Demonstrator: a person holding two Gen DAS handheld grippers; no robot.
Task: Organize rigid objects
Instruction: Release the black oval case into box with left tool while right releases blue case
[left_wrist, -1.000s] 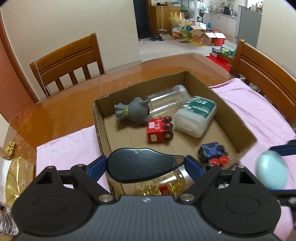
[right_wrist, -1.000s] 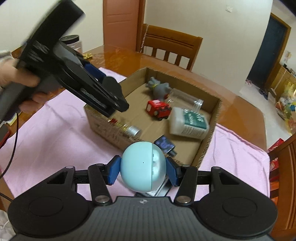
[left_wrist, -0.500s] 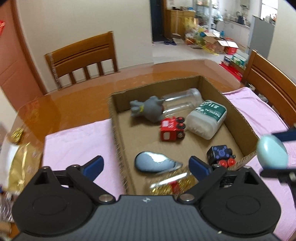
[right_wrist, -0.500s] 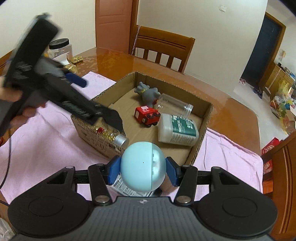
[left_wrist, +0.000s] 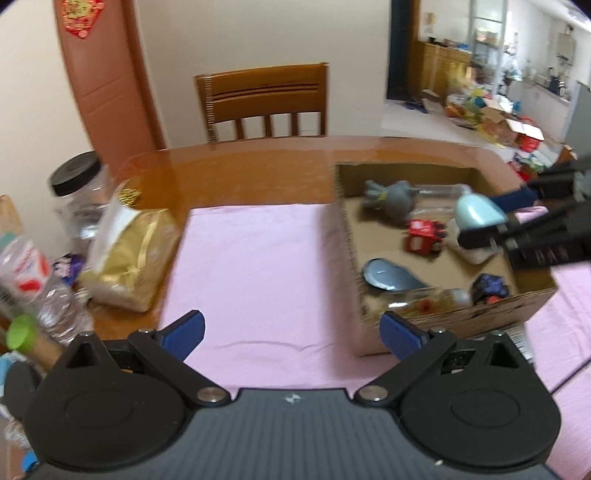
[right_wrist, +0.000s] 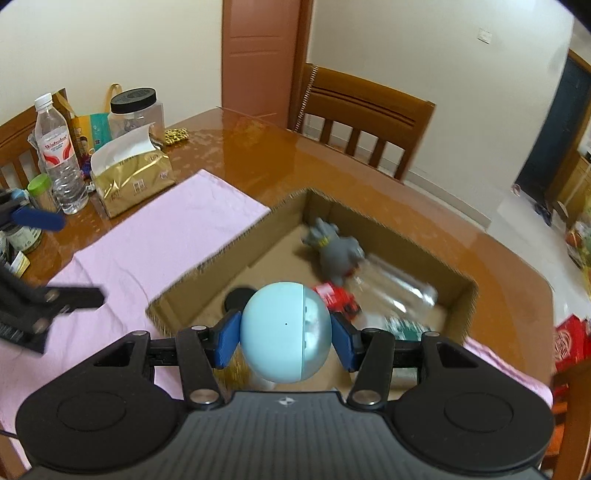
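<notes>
My left gripper is open with nothing between its fingers, over the pink cloth to the left of the cardboard box. My right gripper is shut on a light blue ball and hangs above the box; the ball also shows in the left wrist view. In the box lie a grey toy animal, a red toy vehicle, a clear bottle, a dark blue toy and a black-lidded jar with gold contents. The ball hides part of the box floor.
At the table's left end stand a gold tissue pack, a water bottle, a black-lidded clear jar and small items. A wooden chair stands behind the table. The pink cloth also runs under the box.
My left gripper opened, left the black-lidded jar in the box and drew back left over the pink cloth. My right gripper carried the blue ball over the box.
</notes>
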